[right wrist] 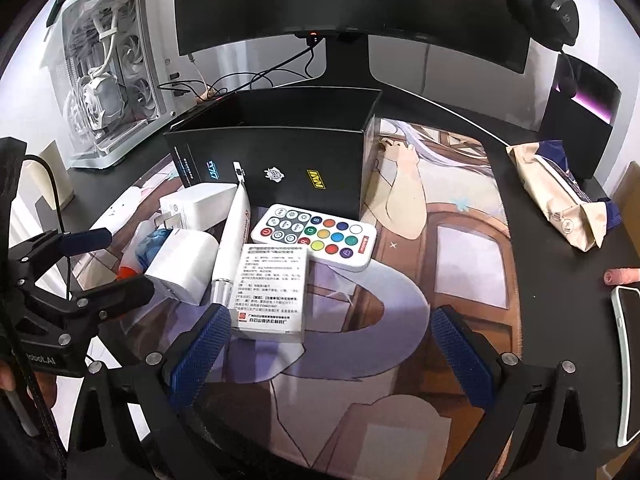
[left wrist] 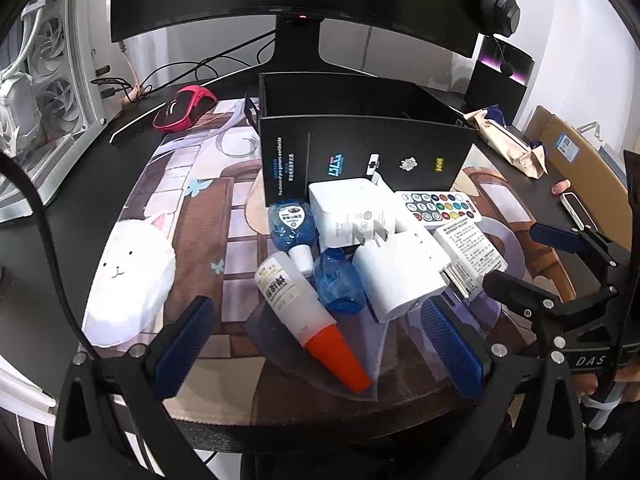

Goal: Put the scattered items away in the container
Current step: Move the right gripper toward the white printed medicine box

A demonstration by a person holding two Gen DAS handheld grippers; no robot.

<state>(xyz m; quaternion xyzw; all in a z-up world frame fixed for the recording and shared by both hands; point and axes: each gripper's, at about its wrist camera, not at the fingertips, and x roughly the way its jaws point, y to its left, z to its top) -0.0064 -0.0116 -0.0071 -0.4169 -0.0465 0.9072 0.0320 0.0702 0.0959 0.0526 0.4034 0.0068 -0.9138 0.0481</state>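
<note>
Though open-topped, black box with unseen interior, items outside.

We hold both grippers low and level, side by side, fingers pointing forward. Our left gripper has its jaws spread wide with nothing between the blue textured pads. Our right gripper is spread just as wide, its blue pads bare as well. Each gripper shows at the edge of the other's view, near it. A bit of our hand grips the right handle
</note>
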